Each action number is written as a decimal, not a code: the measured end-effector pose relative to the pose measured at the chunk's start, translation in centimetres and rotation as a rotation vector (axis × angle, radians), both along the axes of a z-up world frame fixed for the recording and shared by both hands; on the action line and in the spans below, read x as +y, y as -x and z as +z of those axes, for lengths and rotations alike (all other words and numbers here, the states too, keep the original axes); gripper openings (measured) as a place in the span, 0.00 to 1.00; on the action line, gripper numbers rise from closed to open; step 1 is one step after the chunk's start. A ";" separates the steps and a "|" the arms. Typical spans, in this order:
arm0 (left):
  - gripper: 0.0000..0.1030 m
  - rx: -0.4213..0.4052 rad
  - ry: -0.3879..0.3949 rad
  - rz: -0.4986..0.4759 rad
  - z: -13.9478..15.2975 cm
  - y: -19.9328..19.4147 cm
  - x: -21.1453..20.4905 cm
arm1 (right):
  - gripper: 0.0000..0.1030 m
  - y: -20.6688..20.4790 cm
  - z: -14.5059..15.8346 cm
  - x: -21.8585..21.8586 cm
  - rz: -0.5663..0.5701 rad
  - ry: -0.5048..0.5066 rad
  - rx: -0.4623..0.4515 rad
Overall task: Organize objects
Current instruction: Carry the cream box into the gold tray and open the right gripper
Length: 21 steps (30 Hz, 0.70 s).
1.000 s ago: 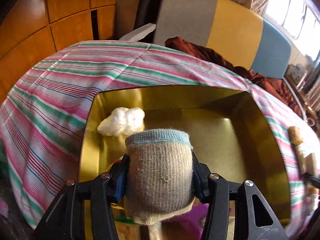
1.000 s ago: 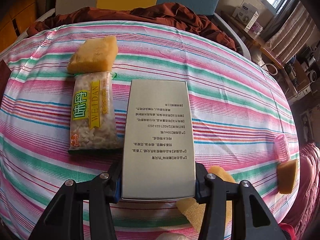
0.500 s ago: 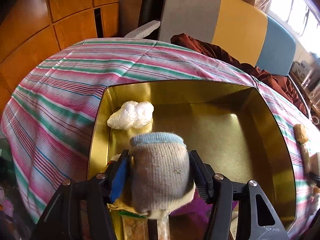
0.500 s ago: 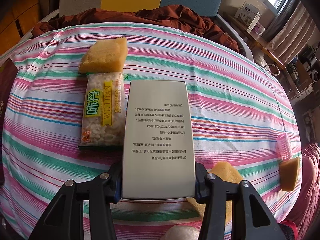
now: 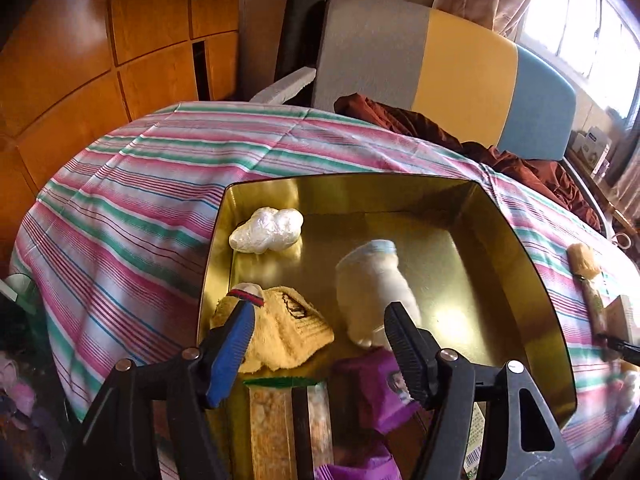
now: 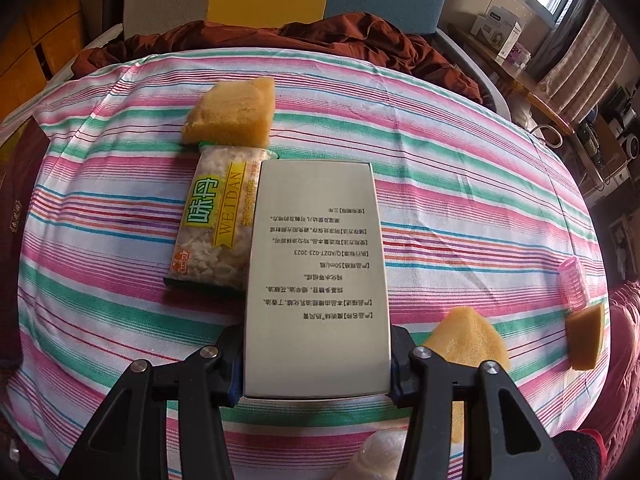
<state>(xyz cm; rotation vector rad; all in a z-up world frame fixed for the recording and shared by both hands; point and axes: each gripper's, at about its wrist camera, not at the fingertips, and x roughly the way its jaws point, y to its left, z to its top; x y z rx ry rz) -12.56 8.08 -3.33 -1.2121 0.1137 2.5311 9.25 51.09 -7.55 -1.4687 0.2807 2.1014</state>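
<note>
Two grippers at work over a striped tablecloth [image 6: 460, 200]. Left gripper [image 5: 320, 344]: jaws spread wide, gripping nothing, poised above a gold tin [image 5: 536, 304]. Inside the tin: a pale rolled sock [image 5: 372, 280] blurred between the fingers, a yellow knit sock [image 5: 288, 332], a white wrapped lump [image 5: 266, 230], a purple sock [image 5: 380, 380] and a snack bar [image 5: 276, 420]. Right gripper [image 6: 318, 364]: jaws clamped on a grey printed box [image 6: 316, 272], held above the cloth. Beside the box, a snack packet [image 6: 212, 224] touching a yellow sponge [image 6: 232, 112]; further right, two more sponge pieces [image 6: 468, 340] and a pink roller [image 6: 574, 284].
</note>
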 end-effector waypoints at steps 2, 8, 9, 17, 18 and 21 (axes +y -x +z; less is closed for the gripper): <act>0.68 0.019 -0.001 0.000 0.5 -0.6 -0.2 | 0.49 -0.1 0.4 -0.2 -0.003 -0.004 0.014; 0.73 0.085 -0.029 -0.012 2.3 -2.7 -0.8 | 0.49 -0.5 2.4 -1.5 -0.015 -0.007 0.086; 0.73 0.091 -0.034 -0.015 2.5 -3.0 -0.9 | 0.49 -0.5 2.9 -1.8 -0.017 -0.006 0.102; 0.74 0.110 -0.089 0.007 3.5 -4.6 -3.2 | 0.49 1.7 8.5 -7.4 0.102 0.025 0.268; 0.75 0.113 -0.087 0.010 3.5 -4.8 -3.4 | 0.49 2.5 9.0 -8.8 0.145 0.036 0.279; 0.76 0.108 -0.092 0.017 3.3 -5.2 -4.1 | 0.49 5.6 9.8 -13.7 0.282 0.066 0.290</act>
